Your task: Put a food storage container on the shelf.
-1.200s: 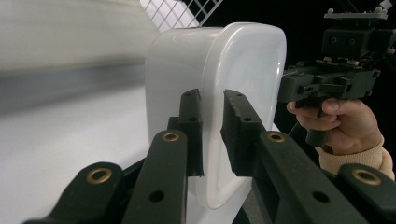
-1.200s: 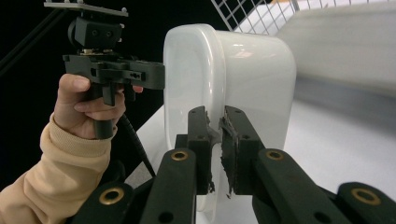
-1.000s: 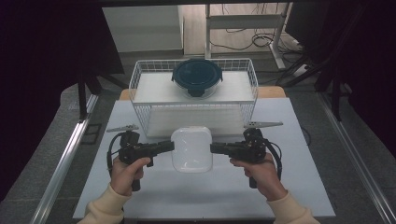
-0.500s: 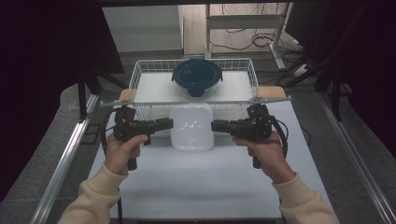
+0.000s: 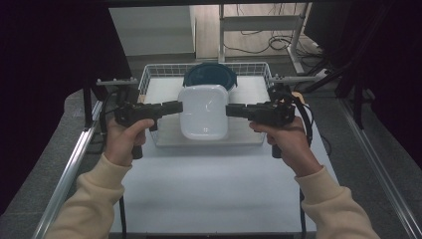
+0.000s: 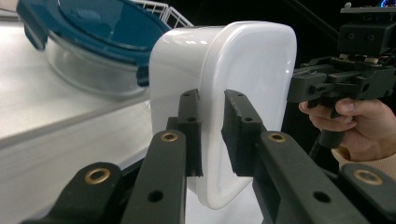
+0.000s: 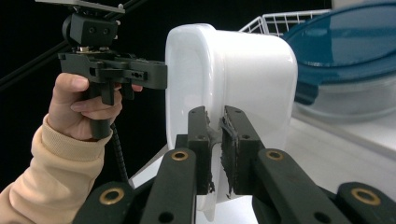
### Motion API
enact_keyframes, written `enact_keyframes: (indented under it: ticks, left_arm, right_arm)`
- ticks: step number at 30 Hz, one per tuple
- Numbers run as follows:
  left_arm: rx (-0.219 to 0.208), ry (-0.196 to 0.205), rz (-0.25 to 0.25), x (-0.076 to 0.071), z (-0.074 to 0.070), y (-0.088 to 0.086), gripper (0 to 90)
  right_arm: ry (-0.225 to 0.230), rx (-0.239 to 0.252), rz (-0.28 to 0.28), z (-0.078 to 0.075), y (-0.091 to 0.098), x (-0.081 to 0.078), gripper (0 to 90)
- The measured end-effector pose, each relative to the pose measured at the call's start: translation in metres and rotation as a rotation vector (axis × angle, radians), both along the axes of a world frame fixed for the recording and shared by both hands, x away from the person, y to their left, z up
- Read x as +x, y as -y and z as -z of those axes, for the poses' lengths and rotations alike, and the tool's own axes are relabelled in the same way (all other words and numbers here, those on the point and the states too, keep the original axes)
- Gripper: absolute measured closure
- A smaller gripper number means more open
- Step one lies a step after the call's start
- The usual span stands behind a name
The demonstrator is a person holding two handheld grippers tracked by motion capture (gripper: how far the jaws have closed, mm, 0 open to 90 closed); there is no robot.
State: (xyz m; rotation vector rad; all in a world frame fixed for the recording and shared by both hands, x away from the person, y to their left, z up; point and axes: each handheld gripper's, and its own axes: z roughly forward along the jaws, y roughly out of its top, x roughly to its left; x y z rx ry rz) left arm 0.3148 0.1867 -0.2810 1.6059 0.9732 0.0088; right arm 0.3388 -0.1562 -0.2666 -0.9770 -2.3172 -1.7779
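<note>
Two grippers share one load | left gripper [image 5: 171, 107] and right gripper [image 5: 234, 109] each clamped on opposite rims of white dish [image 5: 203, 110], keeping it level | dish aloft above basket [image 5: 149, 79] front edge, near blue-lidded bowl [image 5: 209, 74]

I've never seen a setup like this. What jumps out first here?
A white dish held up in the air in the middle, pinched at its rim from either side by the left tongs and the right tongs. Right behind it stands a white wire basket, with a round glass container under a dark blue lid at its far end.
</note>
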Motion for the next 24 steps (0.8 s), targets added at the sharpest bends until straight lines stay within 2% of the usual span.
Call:
enact_keyframes:
  ticks: [5,7,8,9,14,22,24]
  left_arm:
    - [0.001,0.01,0.006,0.006,-0.016,-0.001,78.0]
    - [-0.008,0.015,0.009,0.011,-0.026,-0.002,77.9]
    - [-0.008,0.015,0.009,0.011,-0.026,-0.002,77.9]
    - [-0.006,0.018,0.006,0.013,-0.03,-0.002,77.9]
    - [-0.007,0.02,0.004,0.025,-0.046,-0.003,77.8]
    - [-0.025,-0.003,0.009,0.05,-0.059,-0.006,77.8]
    - [-0.033,-0.029,0.003,0.064,-0.061,-0.007,77.8]
  right_arm:
    - [0.005,0.007,-0.007,-0.018,-0.001,0.006,81.5]
    - [0.011,0.015,-0.014,-0.024,0.0,0.008,81.5]
    - [0.011,0.015,-0.014,-0.024,0.0,0.008,81.5]
    - [0.012,0.019,-0.015,-0.032,-0.001,0.012,81.6]
    - [0.011,0.03,-0.011,-0.046,-0.001,0.023,81.7]
    - [-0.003,0.035,-0.004,-0.058,-0.003,0.043,81.7]
    - [-0.019,0.03,-0.002,-0.062,-0.004,0.056,81.6]
